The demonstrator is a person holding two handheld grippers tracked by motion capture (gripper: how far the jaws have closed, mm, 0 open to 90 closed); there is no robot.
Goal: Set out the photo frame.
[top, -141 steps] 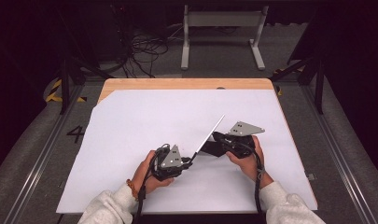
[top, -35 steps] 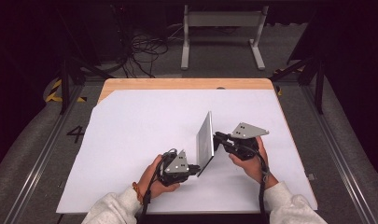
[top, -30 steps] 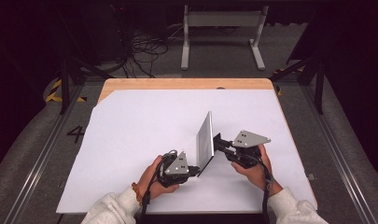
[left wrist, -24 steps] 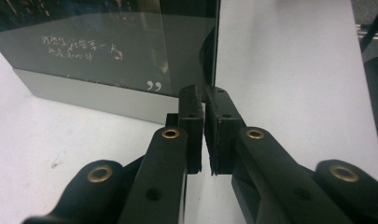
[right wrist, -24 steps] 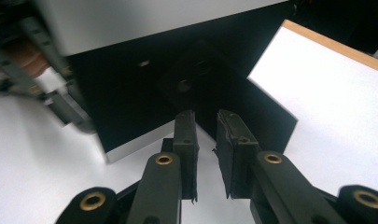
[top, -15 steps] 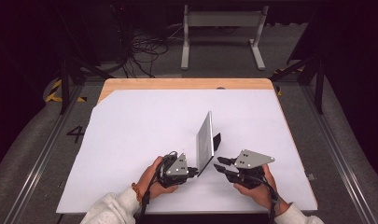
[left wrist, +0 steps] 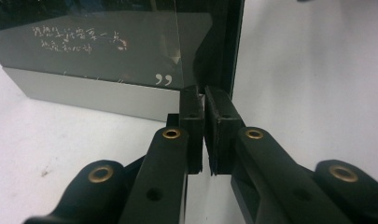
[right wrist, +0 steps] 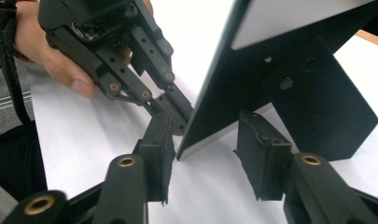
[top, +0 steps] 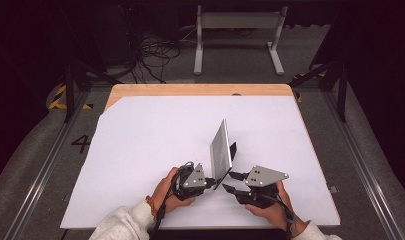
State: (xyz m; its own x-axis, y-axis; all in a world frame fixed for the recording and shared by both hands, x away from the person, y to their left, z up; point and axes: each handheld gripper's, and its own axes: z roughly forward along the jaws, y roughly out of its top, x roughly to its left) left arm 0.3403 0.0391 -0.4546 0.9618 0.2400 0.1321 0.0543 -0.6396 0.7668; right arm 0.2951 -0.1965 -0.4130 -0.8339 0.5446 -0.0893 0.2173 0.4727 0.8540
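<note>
A flat picture frame (top: 221, 150) stands upright on the white table top (top: 140, 140), with a dark glass front bearing pale writing (left wrist: 107, 51) and a black back with a prop leg (right wrist: 326, 107). My left gripper (top: 213, 181) is shut on the frame's near lower edge, its pads (left wrist: 192, 112) pressed on both faces. My right gripper (top: 231, 182) sits just right of it, low on the table. Its jaws have just been opening; they straddle the frame's near bottom corner (right wrist: 206, 128) with a gap on each side. The left gripper (right wrist: 177, 109) appears across the corner.
A bare wooden strip (top: 200, 90) runs along the table's far edge. Beyond it are a dark floor, loose cables (top: 155, 50) and a metal stand's legs (top: 240, 30). Metal rails (top: 360, 165) run along both sides of the table.
My right gripper has come away from the frame's back and moved toward the person, down to the near corner, with its jaws now wider. The left gripper and the frame have stayed put.
</note>
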